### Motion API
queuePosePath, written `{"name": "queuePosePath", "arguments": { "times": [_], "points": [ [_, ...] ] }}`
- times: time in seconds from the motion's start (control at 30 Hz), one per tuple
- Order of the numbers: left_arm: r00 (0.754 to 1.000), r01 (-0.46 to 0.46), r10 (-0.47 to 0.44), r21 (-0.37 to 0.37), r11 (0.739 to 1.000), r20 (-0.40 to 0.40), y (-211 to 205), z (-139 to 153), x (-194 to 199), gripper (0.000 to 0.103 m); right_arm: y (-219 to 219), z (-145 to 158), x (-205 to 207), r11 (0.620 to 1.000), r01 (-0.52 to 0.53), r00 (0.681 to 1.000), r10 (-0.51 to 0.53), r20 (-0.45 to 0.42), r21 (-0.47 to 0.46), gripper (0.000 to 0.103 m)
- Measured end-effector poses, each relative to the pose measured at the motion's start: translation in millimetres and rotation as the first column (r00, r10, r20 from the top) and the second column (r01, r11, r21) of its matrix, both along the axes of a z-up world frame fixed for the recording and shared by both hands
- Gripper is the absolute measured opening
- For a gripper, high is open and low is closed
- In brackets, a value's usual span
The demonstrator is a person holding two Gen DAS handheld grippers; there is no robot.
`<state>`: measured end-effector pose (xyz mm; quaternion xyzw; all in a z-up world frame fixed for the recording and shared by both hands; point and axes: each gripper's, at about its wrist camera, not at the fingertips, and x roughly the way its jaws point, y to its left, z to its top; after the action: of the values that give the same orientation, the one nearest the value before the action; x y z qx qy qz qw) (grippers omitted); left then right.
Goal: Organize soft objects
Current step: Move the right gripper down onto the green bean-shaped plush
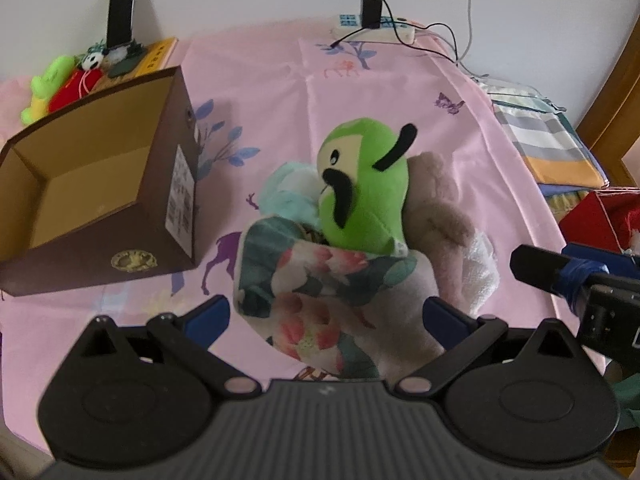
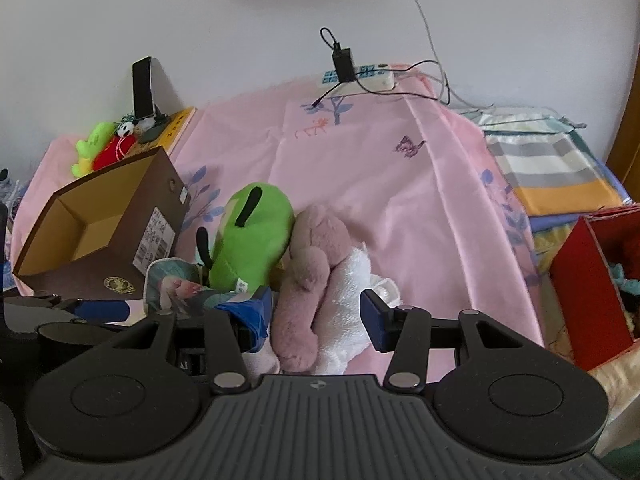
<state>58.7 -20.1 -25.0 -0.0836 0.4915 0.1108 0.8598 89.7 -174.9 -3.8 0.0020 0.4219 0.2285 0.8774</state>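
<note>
Directly ahead of right gripper (image 2: pixel 316 320), jaws spread wide astride pink-and-white plush toy (image 2: pixel 316 280), long axis running away, just right of green plush bird (image 2: pixel 252 244); left gripper (image 1: pixel 326 316) likewise wide, farther off.

Lit softly and evenly by daylight, without glare. Faint shadows only beside the brown box (image 1: pixel 100 184) and behind the phone (image 1: pixel 122 10), upper left. Strongly bowed at the edges, corners darkened. Slightly soft throughout.
</note>
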Motion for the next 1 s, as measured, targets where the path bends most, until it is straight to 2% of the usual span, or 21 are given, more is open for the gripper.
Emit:
{"name": "queuePosePath", "arguments": {
  "times": [0.23,0.43,0.77,1.0],
  "points": [
    [1.0,-0.006,0.006,-0.004,1.0,-0.027,13.6,-9.3,1.8,0.102,10.4,-7.1,1.0,1.0,0.009,0.999,-0.008,-0.044,0.007,0.032],
    [0.999,0.03,-0.03,0.004,1.0,-0.012,18.1,-4.4,9.3,0.102,13.0,-3.6,1.7,0.999,0.035,0.999,-0.035,-0.028,0.013,0.032],
    [0.998,0.058,-0.058,-0.02,0.998,0.004,24.4,-5.3,13.8,0.102,15.3,-6.8,4.7,0.997,0.065,0.996,-0.062,-0.071,0.044,0.032],
    [0.999,0.042,-0.042,-0.054,0.998,0.001,30.2,-8.4,12.5,0.102,14.8,-11.0,7.7,0.996,0.065,0.993,-0.059,-0.098,0.059,0.032]
  ]
}}
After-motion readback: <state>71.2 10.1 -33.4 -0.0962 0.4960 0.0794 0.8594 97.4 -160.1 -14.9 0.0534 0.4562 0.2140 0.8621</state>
